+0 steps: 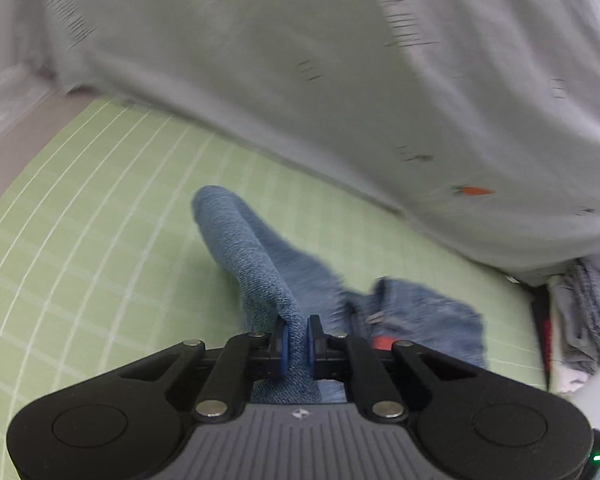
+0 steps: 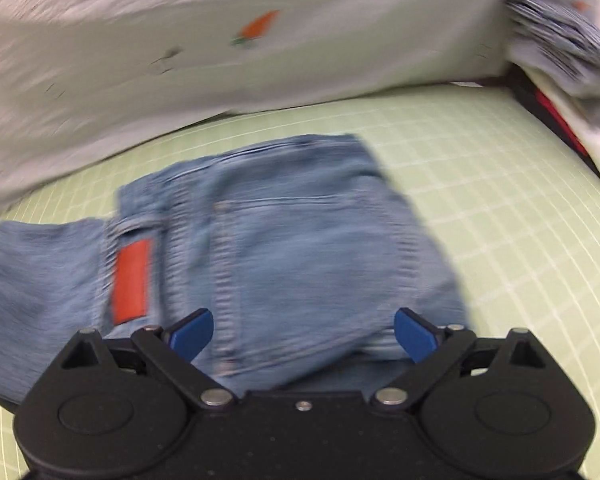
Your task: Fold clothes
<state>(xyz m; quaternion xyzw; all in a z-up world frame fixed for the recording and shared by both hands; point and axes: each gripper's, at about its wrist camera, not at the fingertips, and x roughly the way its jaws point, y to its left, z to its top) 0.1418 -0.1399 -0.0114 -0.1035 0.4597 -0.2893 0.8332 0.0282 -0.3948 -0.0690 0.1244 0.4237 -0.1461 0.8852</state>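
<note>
Blue denim jeans (image 2: 284, 232) lying on the green grid mat (image 2: 500, 208), bunched up rather than flat. Waistband side facing the right wrist view, with an orange-red patch (image 2: 132, 282) stitched next to a belt loop and a pocket seam running down the middle. One leg flopped out to the left of that patch.

Left gripper (image 1: 298, 340) pressed together on a fold of the denim (image 1: 260, 264), blue pads (image 1: 285, 346) squeezing the cloth from both sides. Pinched fold standing up off the mat like a ridge and running away from the camera to a rounded end, rest of the jeans slumped to the right of it, a bit of the orange-red patch (image 1: 382, 342) peeking out just past the linkage.

Right gripper (image 2: 304, 334) spread wide, blue fingertips (image 2: 192, 330) well apart with denim lying between and under them. Not gripping anything, just sitting over the near edge of the jeans.

Behind the jeans, a big pale grey garment (image 1: 320, 60) with little orange carrot prints (image 2: 256, 28) and dark dash marks, covering the far side of the mat. Quite blurry in both views. Off at the right edge, a heap of other clothes (image 2: 572, 80), grey-blue knit on top, something white under it, a strip of red and black at the bottom. Can't tell what those pieces are.
</note>
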